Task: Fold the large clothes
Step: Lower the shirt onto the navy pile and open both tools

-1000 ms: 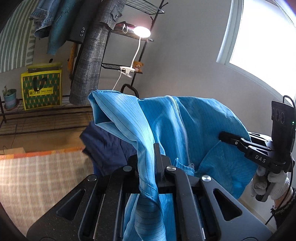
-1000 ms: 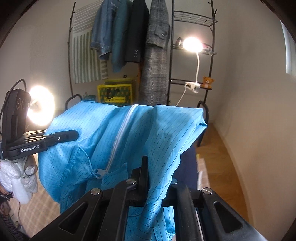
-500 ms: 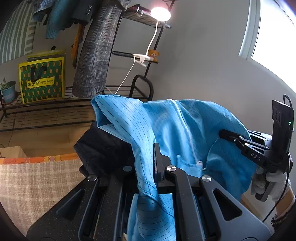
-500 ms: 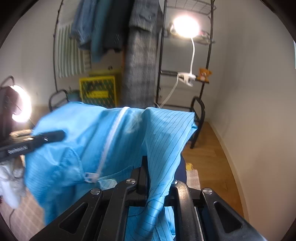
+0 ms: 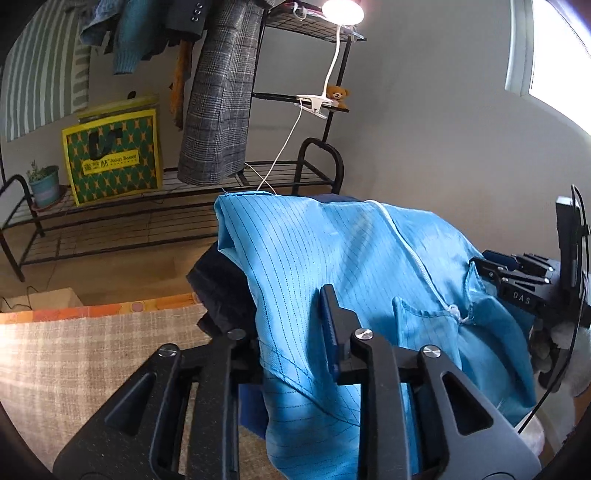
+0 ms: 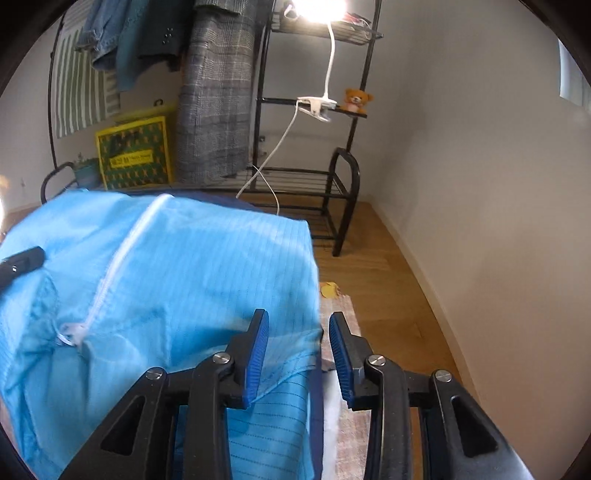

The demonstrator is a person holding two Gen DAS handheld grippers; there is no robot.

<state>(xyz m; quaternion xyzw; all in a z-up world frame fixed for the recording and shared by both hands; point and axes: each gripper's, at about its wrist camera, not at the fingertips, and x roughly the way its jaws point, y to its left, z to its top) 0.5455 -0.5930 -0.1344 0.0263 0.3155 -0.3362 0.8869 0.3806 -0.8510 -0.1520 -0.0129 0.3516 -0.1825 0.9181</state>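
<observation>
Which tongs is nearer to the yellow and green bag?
Left. The left tongs sits on the bag's side of the blue garment; the right tongs is at the garment's far edge.

We are looking at a black metal rack (image 5: 110, 221) standing against the grey wall, with a plaid coat (image 5: 218, 103) hanging over it. A yellow-green bag (image 5: 112, 157) and a potted plant (image 5: 44, 182) are sitting on its low shelf. A lit clip lamp (image 5: 343, 7) and a teddy bear (image 6: 356, 100) are perching higher up. A checked rug (image 5: 92, 354) is lying on the wooden floor (image 6: 384, 280).
</observation>
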